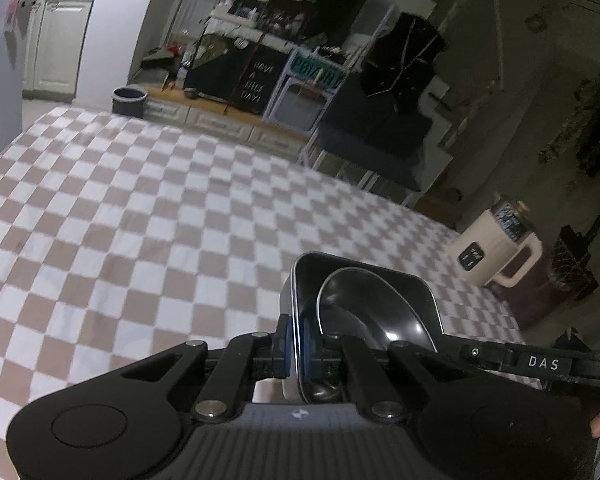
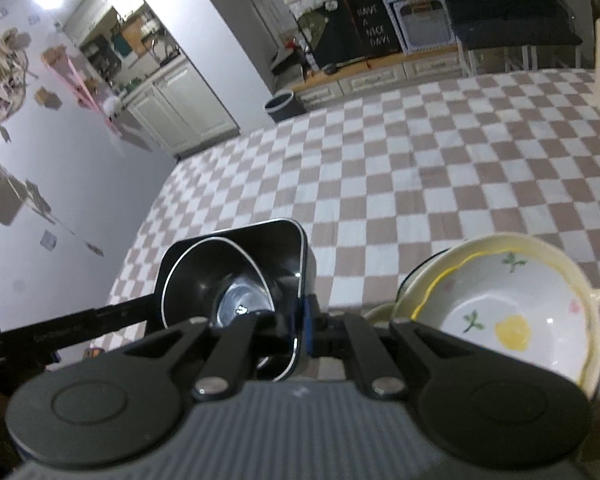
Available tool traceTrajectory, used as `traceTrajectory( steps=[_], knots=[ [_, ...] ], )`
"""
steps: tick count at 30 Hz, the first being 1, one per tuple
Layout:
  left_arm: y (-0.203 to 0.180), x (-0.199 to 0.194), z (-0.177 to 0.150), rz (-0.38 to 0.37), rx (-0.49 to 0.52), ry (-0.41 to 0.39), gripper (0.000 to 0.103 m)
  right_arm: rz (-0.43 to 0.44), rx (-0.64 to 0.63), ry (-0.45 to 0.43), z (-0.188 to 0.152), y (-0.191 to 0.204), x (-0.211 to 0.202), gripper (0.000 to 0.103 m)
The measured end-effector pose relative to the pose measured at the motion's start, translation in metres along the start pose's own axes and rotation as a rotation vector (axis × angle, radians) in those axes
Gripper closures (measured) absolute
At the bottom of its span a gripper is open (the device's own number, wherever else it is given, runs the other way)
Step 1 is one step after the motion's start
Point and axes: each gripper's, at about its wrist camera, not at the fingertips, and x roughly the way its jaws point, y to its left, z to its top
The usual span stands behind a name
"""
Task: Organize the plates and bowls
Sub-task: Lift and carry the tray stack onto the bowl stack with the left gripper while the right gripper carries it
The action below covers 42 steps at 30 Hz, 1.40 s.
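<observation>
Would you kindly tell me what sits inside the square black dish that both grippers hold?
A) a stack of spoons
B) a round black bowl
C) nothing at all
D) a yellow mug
B: in both wrist views a round black bowl with a thin pale rim sits inside the square dish, whose opposite walls the left gripper and the right gripper pinch with shut jaws.

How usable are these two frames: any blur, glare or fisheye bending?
Left wrist: dim room, checked cloth softly blurred, edges bowed. Right wrist: bright wall glare top left, highlight inside round black bowl, floral bowl fairly sharp.
</observation>
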Motion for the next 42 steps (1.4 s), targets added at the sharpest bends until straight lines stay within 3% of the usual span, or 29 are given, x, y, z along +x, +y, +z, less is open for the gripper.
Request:
traceTrajectory(
  steps=[11, 26, 42],
  knots=[
    [-0.056, 0.015, -0.004, -0.062, 0.051, 0.008, 0.097, -0.020, 0.088, -0.082, 0.004, -0.046, -0.039, 0.097],
    [-0.119, 0.063, -0.016, -0.118, 0.095, 0.078, 0.097, -0.083, 0.174, -0.138, -0.017, -0.086, -0.073, 0.097],
    [-0.136, 0.101, -0.036, -0.052, 0.133, 0.180, 0.096, -0.156, 0.185, -0.068, -0.025, -0.106, -0.069, 0.097]
  ],
)
